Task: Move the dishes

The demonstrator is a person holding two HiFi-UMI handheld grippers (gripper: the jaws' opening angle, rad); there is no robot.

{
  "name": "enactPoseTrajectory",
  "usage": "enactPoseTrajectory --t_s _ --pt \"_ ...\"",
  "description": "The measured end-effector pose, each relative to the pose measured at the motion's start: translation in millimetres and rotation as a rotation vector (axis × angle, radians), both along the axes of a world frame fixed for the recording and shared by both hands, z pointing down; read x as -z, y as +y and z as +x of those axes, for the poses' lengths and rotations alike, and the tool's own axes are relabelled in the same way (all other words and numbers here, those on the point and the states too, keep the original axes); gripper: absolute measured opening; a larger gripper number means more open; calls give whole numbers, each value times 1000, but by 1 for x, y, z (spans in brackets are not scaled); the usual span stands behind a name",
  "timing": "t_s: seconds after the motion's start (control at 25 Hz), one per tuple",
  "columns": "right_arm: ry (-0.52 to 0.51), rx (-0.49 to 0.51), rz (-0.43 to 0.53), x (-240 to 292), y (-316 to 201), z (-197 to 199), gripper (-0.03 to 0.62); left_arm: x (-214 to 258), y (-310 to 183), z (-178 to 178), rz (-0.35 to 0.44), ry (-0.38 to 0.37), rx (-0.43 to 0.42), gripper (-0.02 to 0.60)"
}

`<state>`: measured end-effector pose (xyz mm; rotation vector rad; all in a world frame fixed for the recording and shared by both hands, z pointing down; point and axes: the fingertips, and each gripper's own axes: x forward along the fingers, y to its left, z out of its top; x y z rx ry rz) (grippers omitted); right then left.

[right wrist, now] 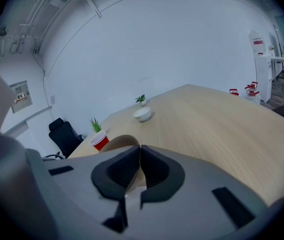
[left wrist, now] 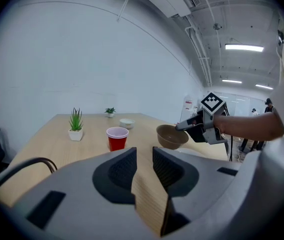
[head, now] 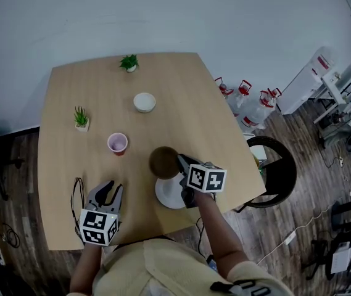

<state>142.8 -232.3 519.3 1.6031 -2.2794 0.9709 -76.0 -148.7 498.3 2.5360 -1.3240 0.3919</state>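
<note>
Bowl (head: 163,162) hangs by its rim from my clamped right gripper (head: 180,161), held clear of the plate (head: 169,195) for carrying; left gripper (head: 110,189) half-open, empty.

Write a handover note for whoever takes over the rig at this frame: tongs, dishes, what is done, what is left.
Left tongs: open, nothing between them, by the table's near-left edge.
Right tongs: shut on the brown bowl's rim, with the bowl at the white plate's far-left edge.
Other dishes: small white bowl toward the far side, red cup left of the brown bowl. Neither is held.
Done: brown bowl gripped.
Left: set it down, then probably move the rest. No destination is shown.
</note>
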Motion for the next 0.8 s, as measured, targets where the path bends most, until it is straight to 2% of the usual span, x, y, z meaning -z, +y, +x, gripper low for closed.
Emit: enactPoseTrajectory --t_s 0.24,0.44,0.8 --pt "-28 -49 -22 -16 -26 1 25 -2 0 1 -4 1 3 106" --pt "-100 -128 -23 -27 -50 9 25 -2 0 4 -5 -1 -4 106" --pt "-93 -258 -41 -41 -72 39 25 -5 2 6 -14 -7 -8 106"
